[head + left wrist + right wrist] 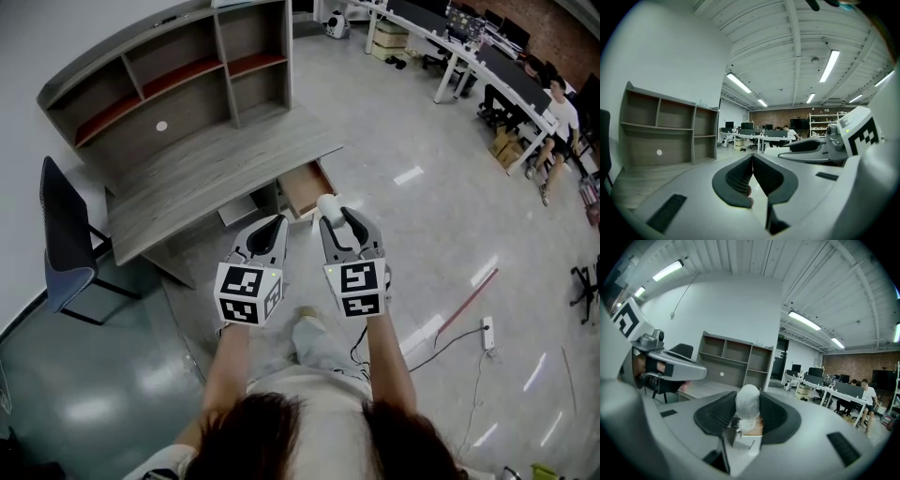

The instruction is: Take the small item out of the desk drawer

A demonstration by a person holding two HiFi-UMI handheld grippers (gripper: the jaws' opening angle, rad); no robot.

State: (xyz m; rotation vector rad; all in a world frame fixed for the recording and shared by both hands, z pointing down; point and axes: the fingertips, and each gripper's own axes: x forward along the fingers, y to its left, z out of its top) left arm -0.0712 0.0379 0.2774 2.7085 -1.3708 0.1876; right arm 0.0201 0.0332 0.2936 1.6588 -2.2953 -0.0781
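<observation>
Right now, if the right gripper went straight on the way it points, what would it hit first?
Probably the open drawer: it sits just beyond the right gripper, below the white item in its jaws. Depth is unclear; the desk edge above it could come first.

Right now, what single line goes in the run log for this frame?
right tongs: shut on small white item | left tongs: shut, empty | desk drawer: open | item: out of drawer
</observation>
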